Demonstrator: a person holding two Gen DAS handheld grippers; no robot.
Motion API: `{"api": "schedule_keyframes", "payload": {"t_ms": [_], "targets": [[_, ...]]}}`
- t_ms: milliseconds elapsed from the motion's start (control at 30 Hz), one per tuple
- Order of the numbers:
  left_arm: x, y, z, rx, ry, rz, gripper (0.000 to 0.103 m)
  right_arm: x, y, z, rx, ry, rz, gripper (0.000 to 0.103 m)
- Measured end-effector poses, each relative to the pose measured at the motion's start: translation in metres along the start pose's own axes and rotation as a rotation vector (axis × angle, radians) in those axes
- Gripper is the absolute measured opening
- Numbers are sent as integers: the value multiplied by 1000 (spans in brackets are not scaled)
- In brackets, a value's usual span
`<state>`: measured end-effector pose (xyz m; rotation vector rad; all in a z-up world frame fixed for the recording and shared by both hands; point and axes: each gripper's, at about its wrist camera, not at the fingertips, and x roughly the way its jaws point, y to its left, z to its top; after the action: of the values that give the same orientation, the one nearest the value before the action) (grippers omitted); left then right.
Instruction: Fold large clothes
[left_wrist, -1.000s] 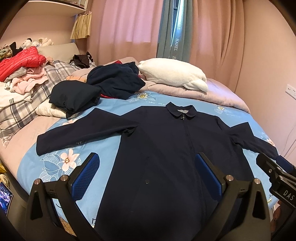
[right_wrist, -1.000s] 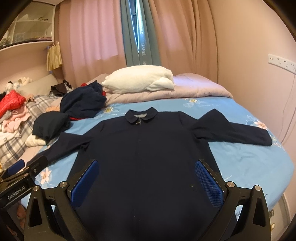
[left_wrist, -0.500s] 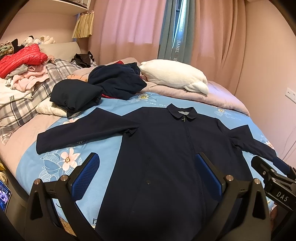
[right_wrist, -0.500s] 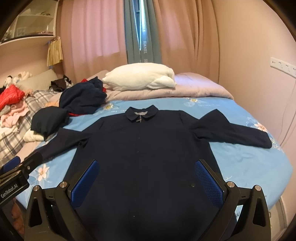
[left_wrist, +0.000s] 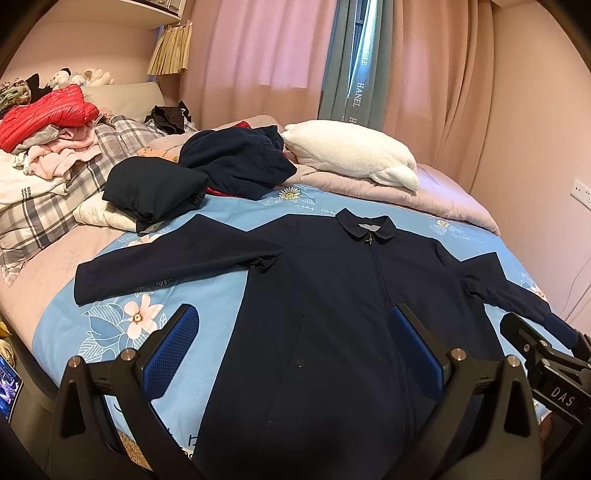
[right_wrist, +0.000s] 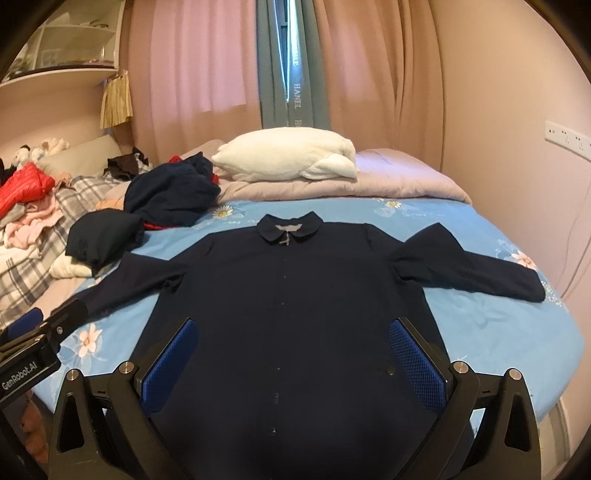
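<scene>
A large navy jacket (left_wrist: 332, 295) lies flat and face up on the blue floral sheet (left_wrist: 110, 321), collar far, both sleeves spread out; it also shows in the right wrist view (right_wrist: 288, 314). My left gripper (left_wrist: 291, 350) is open and empty, held above the jacket's lower left part. My right gripper (right_wrist: 291, 354) is open and empty above the jacket's lower middle. The right gripper's body shows at the left wrist view's right edge (left_wrist: 546, 369); the left gripper's body shows at the right wrist view's left edge (right_wrist: 33, 350).
Two bundles of dark clothes (left_wrist: 159, 192) (left_wrist: 236, 162) lie beyond the left sleeve. A white pillow (left_wrist: 351, 155) rests on a lilac quilt (left_wrist: 443, 199) at the far side. A heap with a red jacket (left_wrist: 44, 114) lies far left. Wall at right.
Both grippers have drifted slightly, so the jacket sits a little lower and closer in the views. Nothing was gripped and the jacket has not moved.
</scene>
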<state>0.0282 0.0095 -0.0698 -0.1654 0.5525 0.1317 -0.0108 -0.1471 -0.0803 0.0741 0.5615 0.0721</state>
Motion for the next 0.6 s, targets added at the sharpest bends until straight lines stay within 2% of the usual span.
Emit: {"api": "schedule_keyframes", "payload": {"t_ms": [600], "targets": [[4,7,0,-15,13,-21,103,0,12,1,-13,9,-22,102]]}}
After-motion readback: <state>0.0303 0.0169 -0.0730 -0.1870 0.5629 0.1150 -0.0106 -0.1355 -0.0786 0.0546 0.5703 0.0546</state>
